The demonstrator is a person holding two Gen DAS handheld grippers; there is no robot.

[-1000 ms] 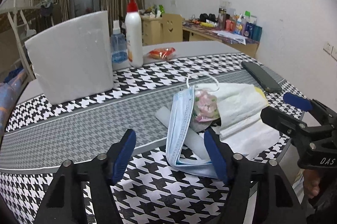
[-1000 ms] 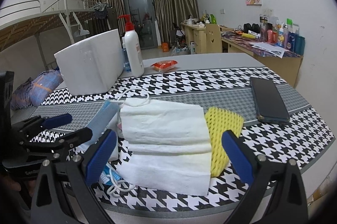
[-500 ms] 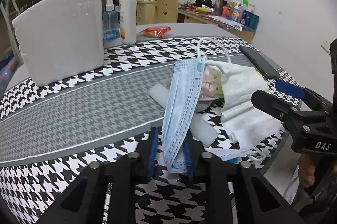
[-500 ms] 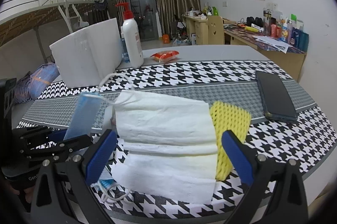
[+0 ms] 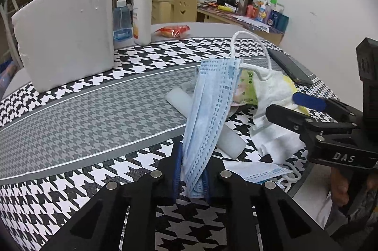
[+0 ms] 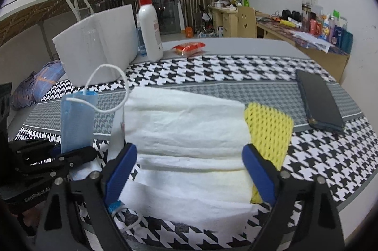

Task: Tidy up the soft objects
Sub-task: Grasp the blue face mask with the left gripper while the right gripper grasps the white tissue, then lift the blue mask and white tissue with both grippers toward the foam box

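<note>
My left gripper (image 5: pixel 191 177) is shut on the lower end of a blue face mask (image 5: pixel 210 104), which stands up from the pads with its white ear loop (image 5: pixel 250 48) arching above. The same mask (image 6: pixel 75 123) shows at the left of the right wrist view. My right gripper (image 6: pixel 190 170) straddles a folded white cloth (image 6: pixel 186 123); its jaws are closing, and the blue pads (image 6: pixel 120 168) stand at the cloth's two side edges without visibly squeezing it. A yellow foam net (image 6: pixel 269 130) lies under the cloth's right side.
A white foam tube (image 5: pixel 226 140), a printed packet (image 5: pixel 245 90) and a second mask (image 5: pixel 257 174) lie by the pile. A dark phone (image 6: pixel 319 102) lies to the right. A white foam block (image 5: pixel 66 31), pump bottle (image 5: pixel 141 7), spray bottle (image 5: pixel 121 19) and red packet (image 5: pixel 173 31) stand at the back.
My left gripper's jaws came together on the blue mask and raised it upright. My right gripper sank a little toward the white cloth, and its pads drew inward to the cloth's edges.
</note>
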